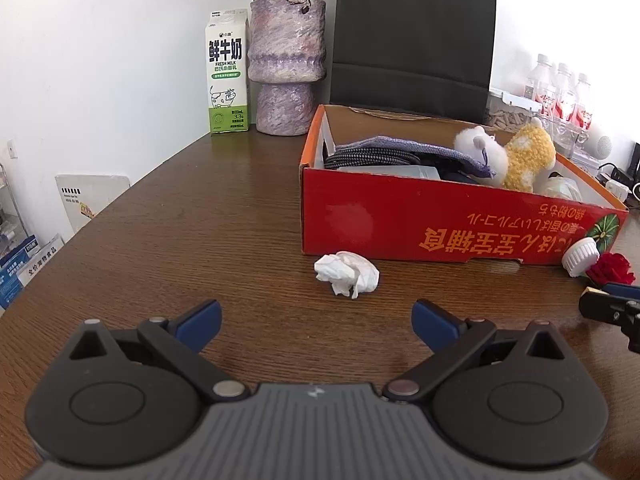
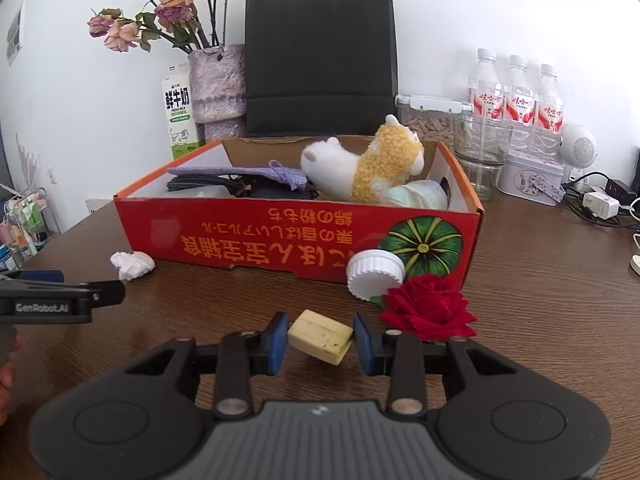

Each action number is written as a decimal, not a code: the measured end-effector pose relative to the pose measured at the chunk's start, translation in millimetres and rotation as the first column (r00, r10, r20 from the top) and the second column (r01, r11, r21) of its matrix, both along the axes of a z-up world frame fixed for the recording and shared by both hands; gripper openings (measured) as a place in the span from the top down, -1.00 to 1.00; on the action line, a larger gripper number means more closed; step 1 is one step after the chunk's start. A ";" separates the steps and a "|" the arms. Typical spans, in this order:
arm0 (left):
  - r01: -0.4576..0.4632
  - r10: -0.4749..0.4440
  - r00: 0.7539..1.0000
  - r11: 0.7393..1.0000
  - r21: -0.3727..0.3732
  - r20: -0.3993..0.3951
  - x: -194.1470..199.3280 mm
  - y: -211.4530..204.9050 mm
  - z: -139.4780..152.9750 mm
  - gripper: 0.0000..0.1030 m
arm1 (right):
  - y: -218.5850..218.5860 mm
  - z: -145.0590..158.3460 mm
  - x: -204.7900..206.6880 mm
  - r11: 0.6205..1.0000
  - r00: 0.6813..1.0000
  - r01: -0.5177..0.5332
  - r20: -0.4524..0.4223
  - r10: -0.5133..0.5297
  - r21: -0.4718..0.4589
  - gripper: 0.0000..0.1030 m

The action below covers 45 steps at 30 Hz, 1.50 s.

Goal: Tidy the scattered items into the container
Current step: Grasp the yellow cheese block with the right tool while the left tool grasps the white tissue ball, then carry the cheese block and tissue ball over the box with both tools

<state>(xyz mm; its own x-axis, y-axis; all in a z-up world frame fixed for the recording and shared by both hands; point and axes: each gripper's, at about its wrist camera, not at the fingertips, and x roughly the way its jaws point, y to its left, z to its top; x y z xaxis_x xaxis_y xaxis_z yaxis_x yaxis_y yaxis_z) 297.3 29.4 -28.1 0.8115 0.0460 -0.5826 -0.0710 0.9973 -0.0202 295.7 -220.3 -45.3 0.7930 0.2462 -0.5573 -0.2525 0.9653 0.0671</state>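
Nearest my right camera sat a pale yellow cheese-like block, clamped between the blue pads of my right gripper and lifted slightly off the wooden table. Just beyond it to the right lay a red rose head, and a white ribbed cap leaned against the front wall of the red cardboard box. My left gripper hung with its jaws spread wide and nothing between them, low over the table, with a crumpled white tissue just ahead of it, near the box's front wall but apart from it. Inside the box I saw a yellow and white plush toy, a purple cloth and a dark cord. Behind the box stood a black paper bag, a purple vase and a milk carton.
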 end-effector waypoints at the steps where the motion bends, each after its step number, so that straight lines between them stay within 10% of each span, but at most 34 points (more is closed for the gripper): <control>1: -0.003 0.003 1.000 1.000 -0.002 -0.002 2.0 -0.7 0.2 -1.00 | 1.4 0.5 0.6 1.000 1.000 -0.001 0.000 0.001 0.004 0.34; 17: -0.019 0.020 1.000 1.000 0.020 -0.012 43.7 -9.7 0.2 -0.96 | 2.2 4.6 9.2 0.999 0.999 0.016 0.046 -0.018 0.038 0.34; 25: -0.015 0.014 0.999 1.000 -0.009 -0.041 49.0 -5.7 -4.8 -0.17 | 6.1 2.5 8.1 1.000 0.999 0.004 0.045 -0.005 0.019 0.34; 29: 0.006 -0.006 0.999 1.000 0.003 -0.031 46.0 -8.6 -3.5 0.53 | 6.0 2.0 7.4 1.000 0.999 0.007 0.044 -0.007 0.018 0.34; 45: 0.028 -0.029 1.000 0.998 -0.057 -0.010 38.2 -4.6 -2.5 0.57 | 8.1 0.9 4.4 1.000 0.999 0.004 0.055 -0.004 -0.004 0.34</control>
